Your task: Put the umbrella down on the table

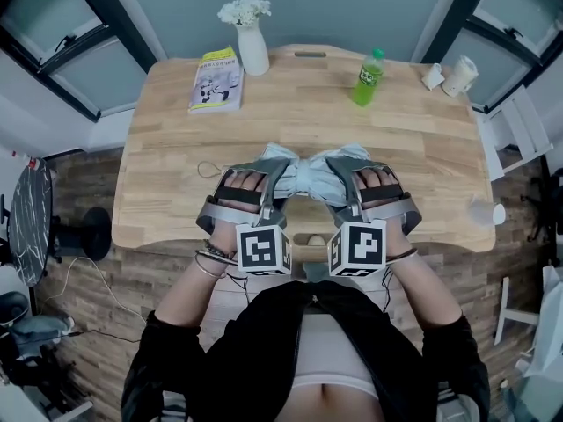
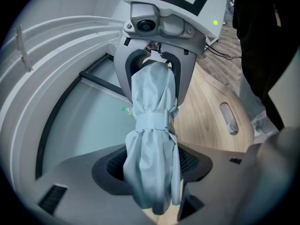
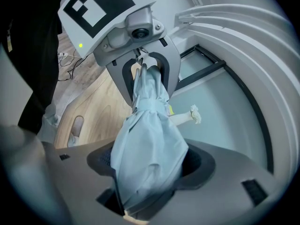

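Observation:
A folded light-blue umbrella [image 1: 308,176], bound by a strap round its middle, lies crosswise between my two grippers over the front part of the wooden table [image 1: 176,130]. My left gripper [image 1: 274,180] is shut on its left end and my right gripper [image 1: 339,178] on its right end, the two facing each other. In the left gripper view the umbrella [image 2: 152,125] runs from my left gripper [image 2: 152,175] up into the other one. The right gripper view mirrors this: the umbrella [image 3: 147,149] bulges out of my right gripper [image 3: 149,170]. I cannot tell whether the umbrella touches the tabletop.
At the table's far side stand a white vase with flowers [image 1: 251,38], a booklet [image 1: 217,79], a green bottle [image 1: 368,77] and two white cups [image 1: 457,75]. A clear cup [image 1: 488,211] sits at the right edge. A thin cord loop [image 1: 209,169] lies left of the grippers.

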Available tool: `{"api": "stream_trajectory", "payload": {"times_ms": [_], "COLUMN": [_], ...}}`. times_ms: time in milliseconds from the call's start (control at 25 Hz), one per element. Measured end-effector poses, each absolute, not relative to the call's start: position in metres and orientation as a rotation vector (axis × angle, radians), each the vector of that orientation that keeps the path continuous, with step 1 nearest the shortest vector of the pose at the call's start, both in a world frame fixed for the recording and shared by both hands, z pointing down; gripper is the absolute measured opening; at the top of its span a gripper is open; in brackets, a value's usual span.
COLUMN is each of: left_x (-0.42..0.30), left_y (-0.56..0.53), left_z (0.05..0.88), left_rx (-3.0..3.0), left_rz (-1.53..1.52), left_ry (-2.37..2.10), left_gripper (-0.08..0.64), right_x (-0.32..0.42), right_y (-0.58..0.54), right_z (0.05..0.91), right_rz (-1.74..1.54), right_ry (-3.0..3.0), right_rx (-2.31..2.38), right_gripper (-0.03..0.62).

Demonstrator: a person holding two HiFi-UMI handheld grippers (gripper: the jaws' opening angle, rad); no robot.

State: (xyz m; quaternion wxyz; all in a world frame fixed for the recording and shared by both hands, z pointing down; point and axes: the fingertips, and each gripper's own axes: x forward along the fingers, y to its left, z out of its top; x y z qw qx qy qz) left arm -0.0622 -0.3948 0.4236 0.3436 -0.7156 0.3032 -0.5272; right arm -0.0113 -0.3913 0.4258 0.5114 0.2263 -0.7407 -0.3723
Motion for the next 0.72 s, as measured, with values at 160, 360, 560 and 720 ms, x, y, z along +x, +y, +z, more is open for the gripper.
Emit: {"api": "stream_trajectory", "payload": {"times_ms": [160,360,560,720], "left_x": [-0.063,-0.065,-0.064,-0.063], "left_y": [-0.406,-0.417,-0.427,-0.434], "left_z": [0.427,0.432,0.436,0.44], "left_rx": [-1.859,-1.871,-1.878,-1.887], "left_rz": [-1.376,-1.381,-1.392,-1.395], "left_ry": [0.79,0.785,0.774,0.777], "left_gripper": [0.258,0.258,0.258,0.259], "right_x": [-0.012,-0.013,-0.014,-0.013], "right_y": [-0.402,-0.412,-0.423,-0.431], "right_z": [0.428,0.43,0.437,0.44], "right_rz": [-0.894,-0.857,-0.861,-0.856], "right_ry": [-1.784,-1.787,-1.795,-1.798], "right_rx": [0.543,0.538,0.525,0.515], "right_gripper": [0.33,0.33,0.33,0.33]}}
